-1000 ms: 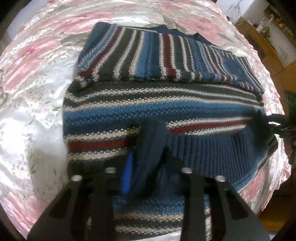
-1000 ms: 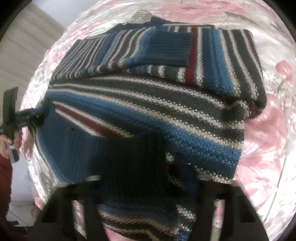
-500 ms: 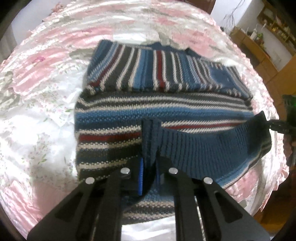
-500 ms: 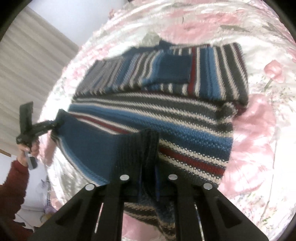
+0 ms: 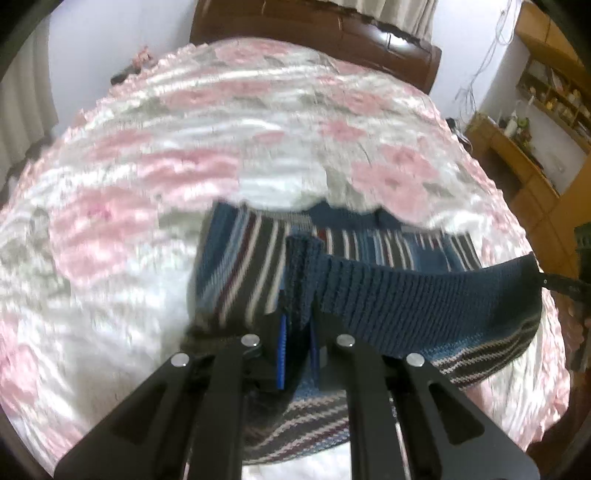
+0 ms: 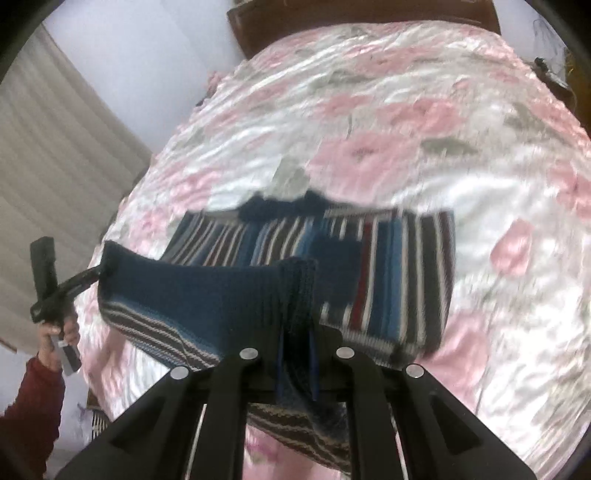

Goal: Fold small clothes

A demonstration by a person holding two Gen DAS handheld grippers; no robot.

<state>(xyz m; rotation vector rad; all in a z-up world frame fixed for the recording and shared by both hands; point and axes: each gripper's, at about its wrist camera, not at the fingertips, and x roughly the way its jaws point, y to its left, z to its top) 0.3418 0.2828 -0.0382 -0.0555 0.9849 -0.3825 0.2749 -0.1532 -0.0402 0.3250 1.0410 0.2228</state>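
Note:
A striped knit sweater [image 5: 255,266] in blue, grey, white and dark red lies on the bed, its sleeves folded in. Its dark blue ribbed hem [image 5: 406,295] is lifted off the bed and stretched between both grippers. My left gripper [image 5: 297,325] is shut on one hem corner. My right gripper [image 6: 297,332] is shut on the other hem corner [image 6: 295,284]. In the right wrist view the sweater [image 6: 388,258] lies ahead, and the left gripper [image 6: 70,284] shows at the far left, held by a hand in a red sleeve [image 6: 33,398]. The right gripper [image 5: 561,284] shows at the left wrist view's right edge.
The bed is covered by a shiny white and pink floral spread [image 5: 184,166], also in the right wrist view [image 6: 406,129]. A dark wooden headboard [image 5: 332,33] stands at the far end. Wooden shelves [image 5: 535,122] are at the right, curtains [image 6: 55,166] at the left.
Both grippers closed on the hem corners, then rose and carried the hem forward over the sweater body. The striped lower part now hangs folded under the raised hem.

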